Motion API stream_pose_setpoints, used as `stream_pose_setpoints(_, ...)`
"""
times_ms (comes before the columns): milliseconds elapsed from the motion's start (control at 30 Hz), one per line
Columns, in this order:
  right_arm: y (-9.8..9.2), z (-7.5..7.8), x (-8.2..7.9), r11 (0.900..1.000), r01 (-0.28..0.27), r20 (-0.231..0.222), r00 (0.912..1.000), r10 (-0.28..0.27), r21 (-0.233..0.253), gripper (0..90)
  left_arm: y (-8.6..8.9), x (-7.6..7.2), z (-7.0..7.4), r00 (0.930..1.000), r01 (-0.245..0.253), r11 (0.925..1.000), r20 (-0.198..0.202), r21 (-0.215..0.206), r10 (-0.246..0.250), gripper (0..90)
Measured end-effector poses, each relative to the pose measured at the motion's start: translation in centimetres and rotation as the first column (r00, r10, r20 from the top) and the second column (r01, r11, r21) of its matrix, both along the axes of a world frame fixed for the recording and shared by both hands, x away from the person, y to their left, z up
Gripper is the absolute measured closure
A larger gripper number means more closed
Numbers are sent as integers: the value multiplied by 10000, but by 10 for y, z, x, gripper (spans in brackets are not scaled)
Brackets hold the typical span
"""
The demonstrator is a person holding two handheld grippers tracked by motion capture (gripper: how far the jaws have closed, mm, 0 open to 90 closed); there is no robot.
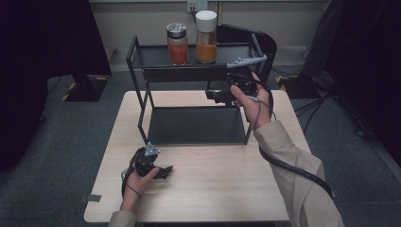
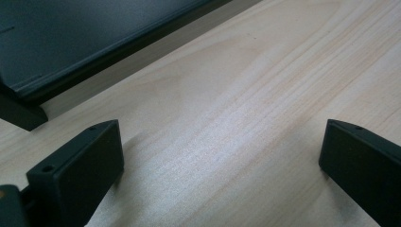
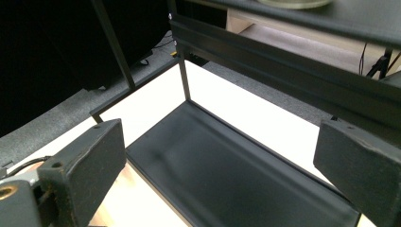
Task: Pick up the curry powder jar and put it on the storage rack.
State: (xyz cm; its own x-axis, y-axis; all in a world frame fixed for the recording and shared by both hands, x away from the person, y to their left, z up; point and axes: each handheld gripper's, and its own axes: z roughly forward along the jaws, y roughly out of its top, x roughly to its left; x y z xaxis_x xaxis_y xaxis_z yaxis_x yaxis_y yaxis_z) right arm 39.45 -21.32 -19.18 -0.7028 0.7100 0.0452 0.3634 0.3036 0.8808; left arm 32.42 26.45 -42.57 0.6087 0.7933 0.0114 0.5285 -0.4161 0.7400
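Note:
A black two-tier metal rack (image 1: pixel 142 101) stands at the back of the wooden table (image 1: pixel 198 194). On its top shelf stand a red spice jar (image 1: pixel 178 45) with a metal lid and an orange spice jar (image 1: pixel 206 38) with a white lid. My right gripper (image 1: pixel 213 95) is raised at the rack's right side, open and empty, looking down on the bottom shelf (image 3: pixel 236 175). My left gripper (image 1: pixel 163 172) rests low on the table near the front left, open, with bare wood (image 2: pixel 227 142) between its jaws and the rack's base edge (image 2: pixel 94 52) beyond.
Grey carpet surrounds the table. A dark chair (image 1: pixel 246 35) stands behind the rack, and a black stand base (image 1: pixel 85 87) sits on the floor at the back left. Cables (image 1: pixel 331 104) lie on the floor at the right.

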Motion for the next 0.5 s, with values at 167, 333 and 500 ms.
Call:
stream_pose_setpoints(167, -4, -13, 0, 9999, -68, -108, 9999, 69, 130, 21, 0, 0, 0, 10000, -4, 10000, 16, -8, 4, 0)
stream_pose_setpoints(333, -5, -27, -1, 9998, -148, -223, 9996, 151, 148, 21, 0, 0, 0, 10000, -5, 10000, 17, -10, 5, 0)
stream_pose_setpoints(500, -9, -40, -1, 9993, -270, -333, 9991, 278, 243, 21, 0, 0, 0, 10000, -5, 10000, 25, -11, 5, 0)
